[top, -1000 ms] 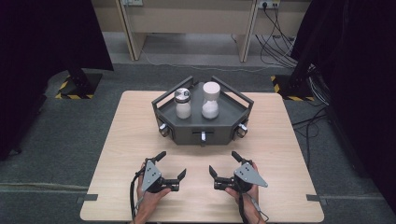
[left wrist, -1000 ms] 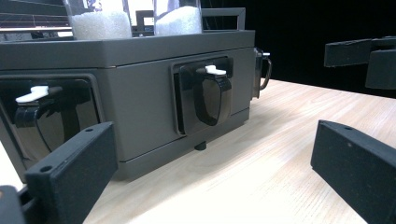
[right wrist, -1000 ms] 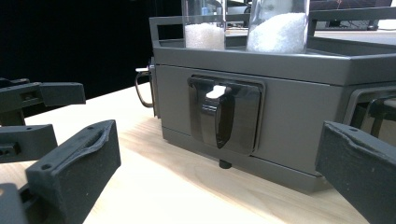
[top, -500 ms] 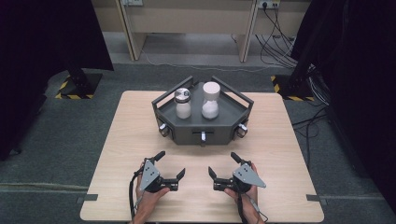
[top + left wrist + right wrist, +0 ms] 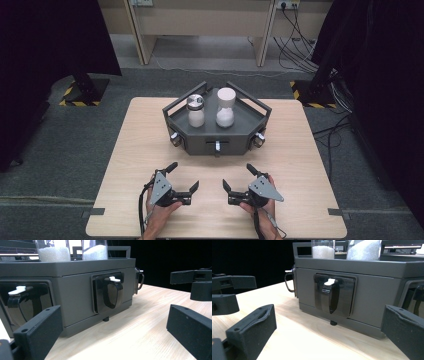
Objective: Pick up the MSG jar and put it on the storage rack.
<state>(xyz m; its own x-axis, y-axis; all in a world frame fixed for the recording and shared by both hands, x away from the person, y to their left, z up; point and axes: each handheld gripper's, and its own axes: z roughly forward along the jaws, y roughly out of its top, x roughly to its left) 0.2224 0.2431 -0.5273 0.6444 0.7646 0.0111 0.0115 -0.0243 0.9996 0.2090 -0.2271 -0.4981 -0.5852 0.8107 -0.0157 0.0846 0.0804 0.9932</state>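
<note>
A dark grey tray box (image 5: 216,131) sits on the wooden counter (image 5: 140,150), toward 12 o'clock from both claws and well apart from them. On its top stand a lidded jar (image 5: 195,112) and, just beside it at 3 o'clock, an hourglass-shaped container (image 5: 225,108), both holding white grains. The box's front faces carry glossy black latches with small white tabs, one (image 5: 110,292) in the left gripper view and one (image 5: 333,296) in the right gripper view. The person's hands come in from 6 o'clock, resting low near the counter's front edge. The left claw (image 5: 181,179) points toward 1 o'clock and the right claw (image 5: 239,178) toward 11 o'clock, each angled inward at the other. Both have their jaws spread wide apart and grip nothing. Whether the jaws touch the counter is hard to tell.
</note>
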